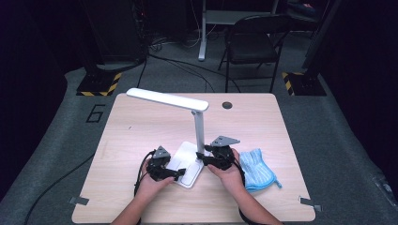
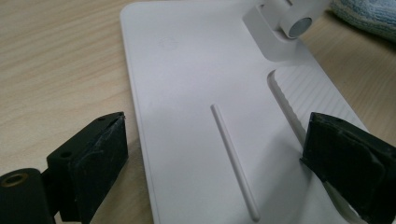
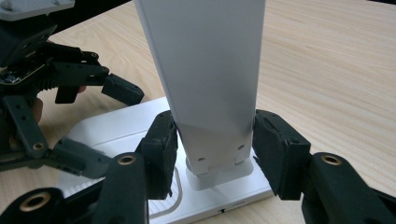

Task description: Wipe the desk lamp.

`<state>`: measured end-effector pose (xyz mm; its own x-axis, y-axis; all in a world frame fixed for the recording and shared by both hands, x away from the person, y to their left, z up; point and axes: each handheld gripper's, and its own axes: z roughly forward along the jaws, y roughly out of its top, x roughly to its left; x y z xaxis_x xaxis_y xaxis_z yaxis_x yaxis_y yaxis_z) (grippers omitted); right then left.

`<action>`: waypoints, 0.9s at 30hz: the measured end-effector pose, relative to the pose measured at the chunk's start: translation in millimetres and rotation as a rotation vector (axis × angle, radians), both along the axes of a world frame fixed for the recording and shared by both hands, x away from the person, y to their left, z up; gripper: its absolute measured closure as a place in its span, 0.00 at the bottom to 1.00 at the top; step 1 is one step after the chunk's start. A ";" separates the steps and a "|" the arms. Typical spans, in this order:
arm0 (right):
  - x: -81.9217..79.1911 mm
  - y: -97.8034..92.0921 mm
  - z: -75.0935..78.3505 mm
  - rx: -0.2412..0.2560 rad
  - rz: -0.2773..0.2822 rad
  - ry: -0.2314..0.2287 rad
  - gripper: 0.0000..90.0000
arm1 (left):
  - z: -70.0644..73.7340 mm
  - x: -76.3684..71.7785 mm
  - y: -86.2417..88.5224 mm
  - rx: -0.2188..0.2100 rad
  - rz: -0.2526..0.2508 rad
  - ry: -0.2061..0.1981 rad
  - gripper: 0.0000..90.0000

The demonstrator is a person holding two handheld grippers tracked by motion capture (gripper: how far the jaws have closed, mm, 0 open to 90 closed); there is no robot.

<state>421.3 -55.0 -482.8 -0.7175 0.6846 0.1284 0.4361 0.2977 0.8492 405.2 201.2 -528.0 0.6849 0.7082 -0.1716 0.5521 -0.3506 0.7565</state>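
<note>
Lamp [image 1: 197, 133] stem upright, head leftward

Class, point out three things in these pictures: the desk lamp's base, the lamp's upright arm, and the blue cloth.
lamp base [image 2: 187, 93], left gripper view, on its flat white top.
lamp arm [image 3: 205, 70], right gripper view, on the broad white face above the jaws.
blue cloth [image 1: 257, 169], high view, on the middle of the folded cloth.

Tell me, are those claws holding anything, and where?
The right claw clamps the white desk lamp low on its upright arm. The left claw stands open astride its base.
</note>
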 end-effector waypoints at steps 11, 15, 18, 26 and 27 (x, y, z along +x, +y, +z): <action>3.4 -1.5 -0.1 0.014 -0.005 0.017 0.55 | -1.7 -10.8 -10.9 -0.009 0.041 -0.007 0.05; -2.9 -7.1 5.7 0.019 -0.010 0.017 0.46 | -1.6 -12.4 -11.8 -0.014 0.054 -0.004 0.05; -12.1 -14.5 13.9 0.002 -0.026 -0.012 0.44 | -1.6 -13.5 -12.0 -0.012 0.057 -0.003 0.05; -30.3 -55.7 21.4 -0.044 -0.090 -0.064 0.44 | -1.3 -16.2 -13.1 -0.004 0.070 -0.003 0.05; -32.1 -63.0 20.8 -0.055 -0.105 -0.072 0.44 | -1.4 -16.2 -13.2 -0.005 0.071 -0.005 0.05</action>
